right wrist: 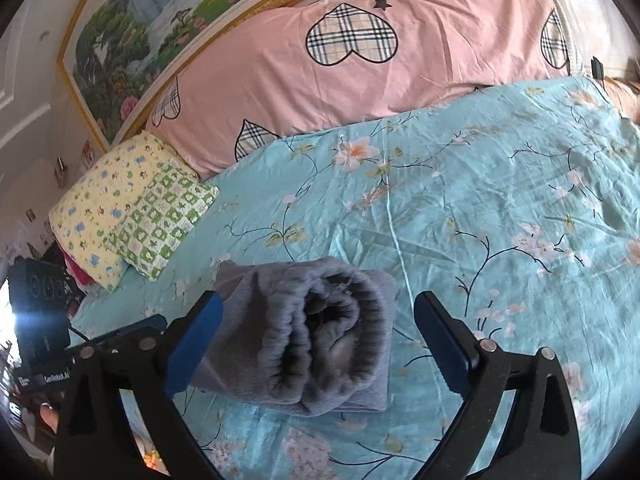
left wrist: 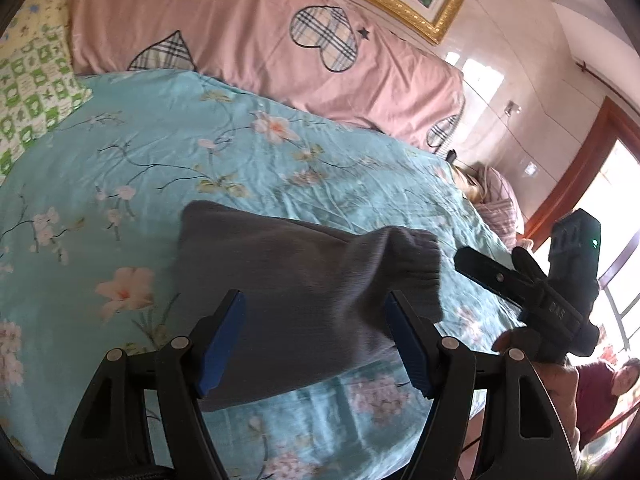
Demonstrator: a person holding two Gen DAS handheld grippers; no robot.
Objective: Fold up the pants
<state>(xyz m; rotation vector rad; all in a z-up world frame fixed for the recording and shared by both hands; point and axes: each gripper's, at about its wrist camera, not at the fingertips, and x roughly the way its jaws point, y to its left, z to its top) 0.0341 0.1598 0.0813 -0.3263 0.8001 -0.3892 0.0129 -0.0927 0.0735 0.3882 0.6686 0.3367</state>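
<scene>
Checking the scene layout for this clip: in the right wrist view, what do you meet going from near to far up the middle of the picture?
Right gripper, jaws open → folded grey pants → blue floral sheet → pink quilt → framed painting.

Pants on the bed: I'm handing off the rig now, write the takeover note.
Left gripper: jaws open, holding nothing.
Right gripper: jaws open, nothing gripped.
Grey pants: a compact folded bundle lying on the blue floral bedspread, waistband end facing the right wrist view.
Done: the fold looks finished, bundle released.
Left: check it stays flat; tidy the loose cuff if needed.
</scene>
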